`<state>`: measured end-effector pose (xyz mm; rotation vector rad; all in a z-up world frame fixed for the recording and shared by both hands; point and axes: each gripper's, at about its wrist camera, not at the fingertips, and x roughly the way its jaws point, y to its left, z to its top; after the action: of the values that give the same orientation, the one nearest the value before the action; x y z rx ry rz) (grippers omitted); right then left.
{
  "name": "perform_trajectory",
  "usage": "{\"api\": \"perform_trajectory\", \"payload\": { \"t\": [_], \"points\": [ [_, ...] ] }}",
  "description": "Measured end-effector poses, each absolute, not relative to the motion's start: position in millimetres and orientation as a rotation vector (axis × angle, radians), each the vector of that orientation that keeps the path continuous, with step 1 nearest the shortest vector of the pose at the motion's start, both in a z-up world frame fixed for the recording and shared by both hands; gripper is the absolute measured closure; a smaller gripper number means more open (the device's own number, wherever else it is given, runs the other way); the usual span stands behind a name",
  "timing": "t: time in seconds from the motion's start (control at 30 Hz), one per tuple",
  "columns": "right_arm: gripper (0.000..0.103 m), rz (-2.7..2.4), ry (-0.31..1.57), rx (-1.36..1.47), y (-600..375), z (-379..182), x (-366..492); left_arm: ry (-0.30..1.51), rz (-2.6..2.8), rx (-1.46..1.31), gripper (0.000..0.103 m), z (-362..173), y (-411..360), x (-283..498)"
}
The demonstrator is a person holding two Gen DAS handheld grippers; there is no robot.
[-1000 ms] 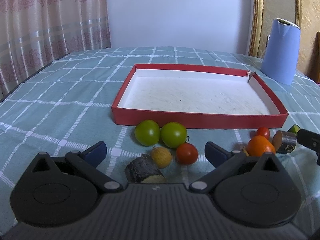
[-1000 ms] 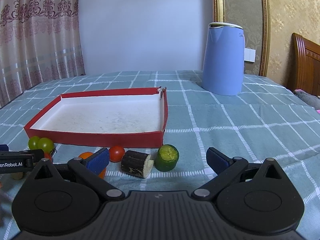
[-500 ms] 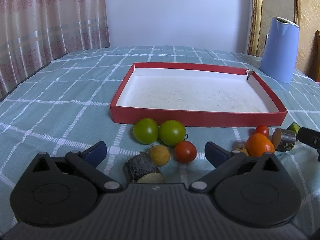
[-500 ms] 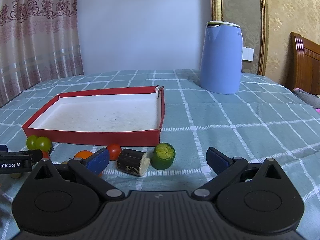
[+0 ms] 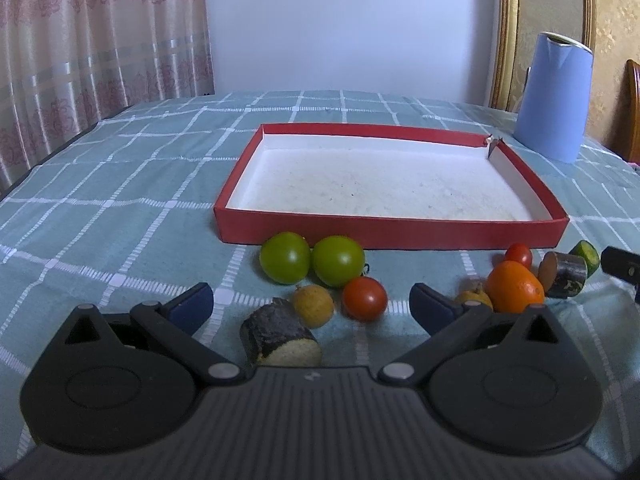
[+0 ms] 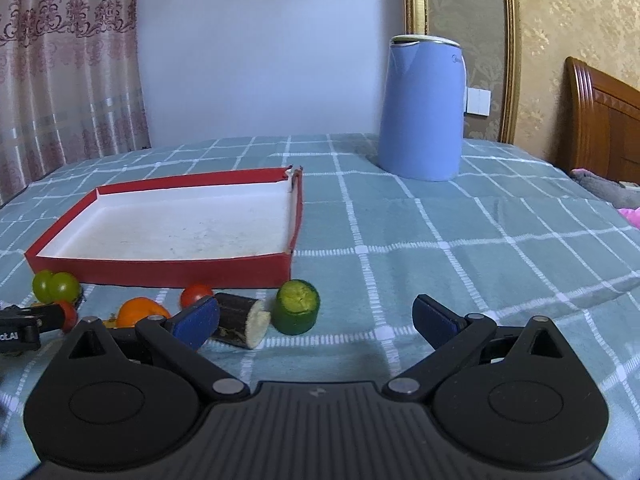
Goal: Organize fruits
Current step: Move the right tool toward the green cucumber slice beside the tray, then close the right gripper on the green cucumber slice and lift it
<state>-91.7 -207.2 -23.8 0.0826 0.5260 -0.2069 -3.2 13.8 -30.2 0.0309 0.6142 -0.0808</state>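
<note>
Before the empty red tray (image 5: 384,232), your left gripper (image 5: 312,306) and right gripper (image 6: 316,314) gaped wide, holding nothing, so a careless nudge risked rolling the red tomato (image 5: 365,298) away.

A bench (image 5: 120,208) under a teal checked cloth stands before a plain pale wall (image 6: 260,48). Pink patterned curtains (image 5: 100,40) hang at left; a gilt frame (image 6: 512,40), textured gold wallpaper (image 6: 572,20) and a wooden headboard (image 6: 600,120) at right.

The left gripper's finger (image 5: 434,306) hid most of a small yellow fruit (image 5: 474,298), while the right gripper (image 5: 620,266) was cut off by the left view's edge.
</note>
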Motion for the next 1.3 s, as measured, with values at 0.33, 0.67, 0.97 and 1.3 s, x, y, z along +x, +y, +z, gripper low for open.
{"api": "perform_trajectory", "payload": {
  "t": [0.33,0.67,0.97,1.3],
  "points": [
    [0.000,-0.261,0.548,0.067,-227.6,-26.3,-77.8,0.636,-0.093,0.005,0.000,-34.0,18.5,0.3],
    [0.010,-0.194,0.606,0.027,-220.5,-40.0,-49.2,0.627,-0.114,0.002,0.000,-34.3,19.1,0.2],
    [0.038,-0.126,0.659,0.076,-224.0,-52.1,-41.2,0.631,-0.128,-0.001,0.000,-35.1,18.2,-1.0],
    [0.073,-0.058,0.637,0.087,-219.2,-50.5,-44.7,0.649,-0.128,-0.012,0.000,-39.5,17.7,2.4]
  ]
}}
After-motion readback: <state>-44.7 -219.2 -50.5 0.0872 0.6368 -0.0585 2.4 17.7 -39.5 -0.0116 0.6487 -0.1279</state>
